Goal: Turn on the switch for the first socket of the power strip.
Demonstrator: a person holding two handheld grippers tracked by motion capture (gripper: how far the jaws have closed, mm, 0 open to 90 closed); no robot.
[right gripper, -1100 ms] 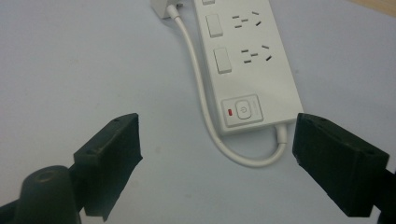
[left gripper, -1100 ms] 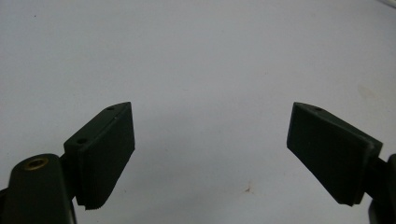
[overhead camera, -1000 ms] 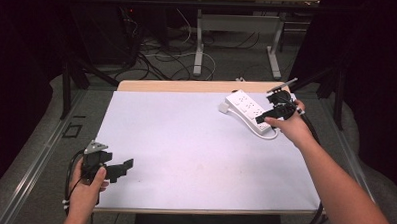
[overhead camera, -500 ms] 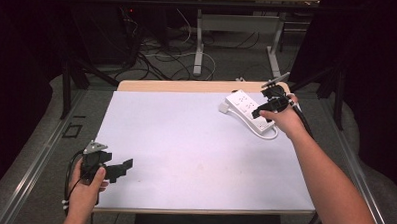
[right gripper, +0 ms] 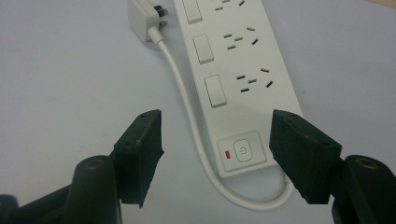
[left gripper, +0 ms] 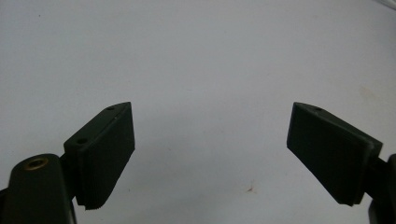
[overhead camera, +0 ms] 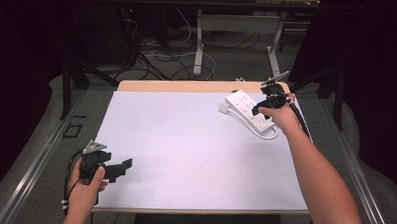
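Note:
A white power strip (overhead camera: 249,110) lies at the far right of the white table top, its cable looped back to a white plug (right gripper: 144,18) beside it. In the right gripper view the strip (right gripper: 238,70) shows several sockets with rocker switches and a power button (right gripper: 242,150) at its near end. My right gripper (right gripper: 217,154) hangs open just above that near end, jaws straddling the button and the cable (right gripper: 187,107). High view: right gripper (overhead camera: 265,103) over the strip. My left gripper (overhead camera: 115,168) is open near the table's front left, nothing between its pads (left gripper: 109,149).
The white sheet (overhead camera: 185,146) covers most of the wooden table; bare wood (overhead camera: 187,85) shows along the far edge. Behind the table are desk legs (overhead camera: 199,47) and floor cables (overhead camera: 153,55). A metal rail (overhead camera: 35,156) runs along the left.
My right gripper has shifted left and a little toward the person along the power strip, now over its near end. The left gripper has not moved.

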